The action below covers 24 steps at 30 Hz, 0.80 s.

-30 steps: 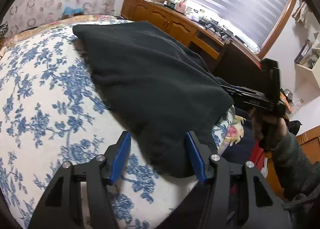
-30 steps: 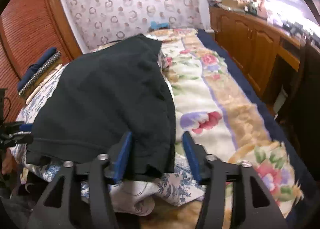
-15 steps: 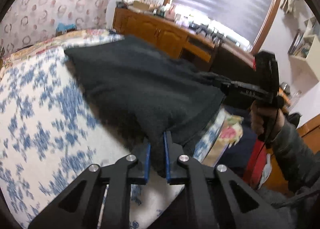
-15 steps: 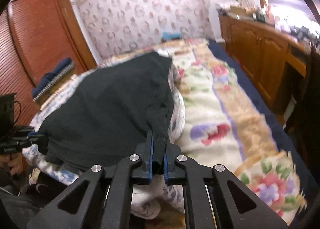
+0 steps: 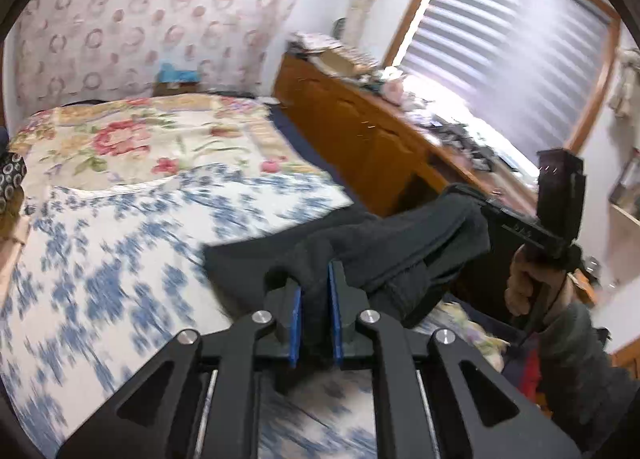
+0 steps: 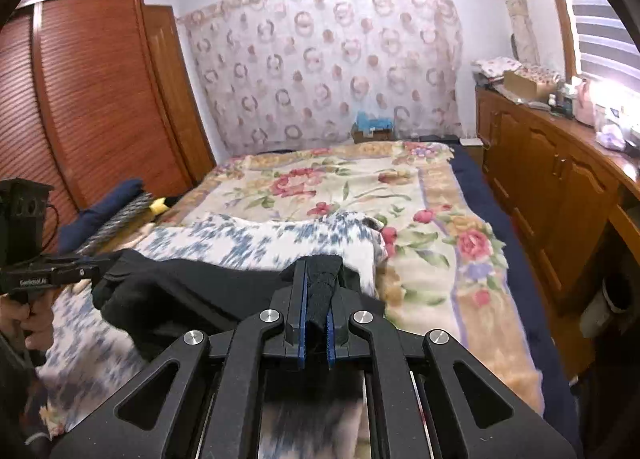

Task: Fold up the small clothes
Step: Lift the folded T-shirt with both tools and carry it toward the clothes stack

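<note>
A dark grey-black garment hangs bunched between my two grippers, lifted off the bed; it also shows in the right wrist view. My left gripper is shut on one corner of the garment, with cloth pinched between the blue pads. My right gripper is shut on the other corner. The right gripper shows in the left wrist view at the far end of the cloth, and the left gripper shows in the right wrist view at the left. The garment's lower part is hidden behind the folds.
Below lies a blue-flowered white cloth over a floral blanket on the bed. A wooden sideboard with clutter runs along the right. A wardrobe and stacked dark clothes stand at the left.
Both grippers closed on the garment's near corners, then lifted and pulled it back off the bed. The cloth that lay spread flat now hangs bunched between them, and the blue-flowered cloth is uncovered.
</note>
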Each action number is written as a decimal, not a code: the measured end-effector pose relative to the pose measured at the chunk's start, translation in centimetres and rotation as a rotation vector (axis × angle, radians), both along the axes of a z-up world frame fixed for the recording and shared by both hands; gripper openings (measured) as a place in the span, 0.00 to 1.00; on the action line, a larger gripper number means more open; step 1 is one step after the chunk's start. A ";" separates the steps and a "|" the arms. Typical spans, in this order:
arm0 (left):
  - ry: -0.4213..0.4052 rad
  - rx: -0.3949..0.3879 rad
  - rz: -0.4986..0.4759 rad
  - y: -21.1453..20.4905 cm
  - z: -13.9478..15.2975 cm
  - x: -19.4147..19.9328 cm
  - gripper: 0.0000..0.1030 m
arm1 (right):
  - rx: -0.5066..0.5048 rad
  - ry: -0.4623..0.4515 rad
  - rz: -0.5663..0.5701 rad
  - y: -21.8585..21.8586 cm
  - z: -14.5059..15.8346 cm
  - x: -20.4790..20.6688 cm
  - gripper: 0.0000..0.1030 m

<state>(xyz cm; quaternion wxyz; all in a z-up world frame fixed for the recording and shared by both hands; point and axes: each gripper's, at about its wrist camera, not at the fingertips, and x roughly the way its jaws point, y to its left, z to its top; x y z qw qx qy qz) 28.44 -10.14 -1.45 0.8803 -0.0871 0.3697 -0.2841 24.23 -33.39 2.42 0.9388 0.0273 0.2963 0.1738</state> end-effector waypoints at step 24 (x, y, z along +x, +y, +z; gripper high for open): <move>0.176 0.110 -0.021 -0.9 -8.9 7.8 0.48 | -0.085 0.235 0.000 0.2 -7.1 6.6 0.69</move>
